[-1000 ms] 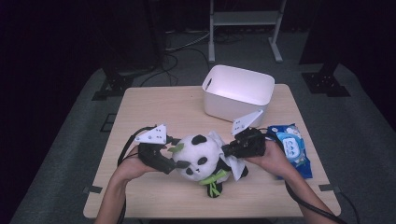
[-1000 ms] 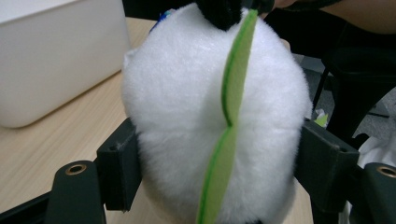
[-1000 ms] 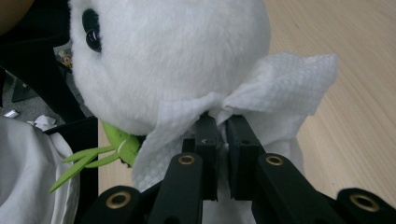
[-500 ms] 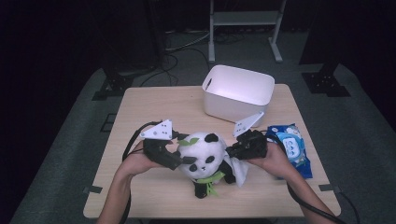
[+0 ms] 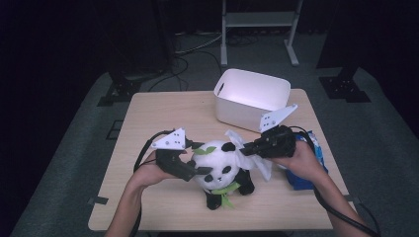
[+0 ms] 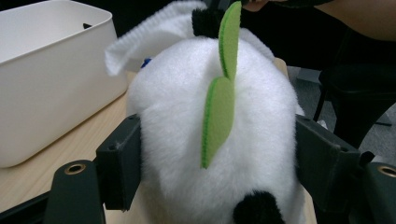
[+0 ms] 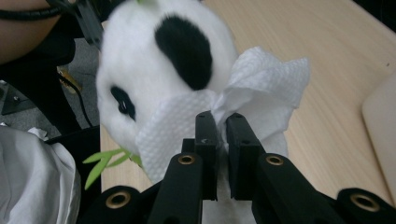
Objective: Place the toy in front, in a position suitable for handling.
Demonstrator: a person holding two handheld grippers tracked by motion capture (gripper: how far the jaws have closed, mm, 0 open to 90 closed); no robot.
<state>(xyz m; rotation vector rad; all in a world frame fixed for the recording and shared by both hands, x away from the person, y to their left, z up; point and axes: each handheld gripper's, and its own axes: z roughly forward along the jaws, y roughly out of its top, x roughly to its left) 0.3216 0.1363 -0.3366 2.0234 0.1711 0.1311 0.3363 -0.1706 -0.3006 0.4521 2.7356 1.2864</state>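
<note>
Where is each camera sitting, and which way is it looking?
High view: above the person's side, looking forward and down on the table; both forearms, left gripper, right gripper.
Left gripper view: on the left gripper, along its jaws clamping the panda.
Right gripper view: on the right gripper, along jaws pinching the white wipe.
All share the panda; high and left gripper views share the white bin.

White bin (image 5: 252, 98) at the far right of the tabletop (image 5: 163, 118), open side up. Blue packet (image 5: 309, 180) at the right edge, partly hidden. Dark floor around; white rack legs (image 5: 257, 29) beyond the far edge.
</note>
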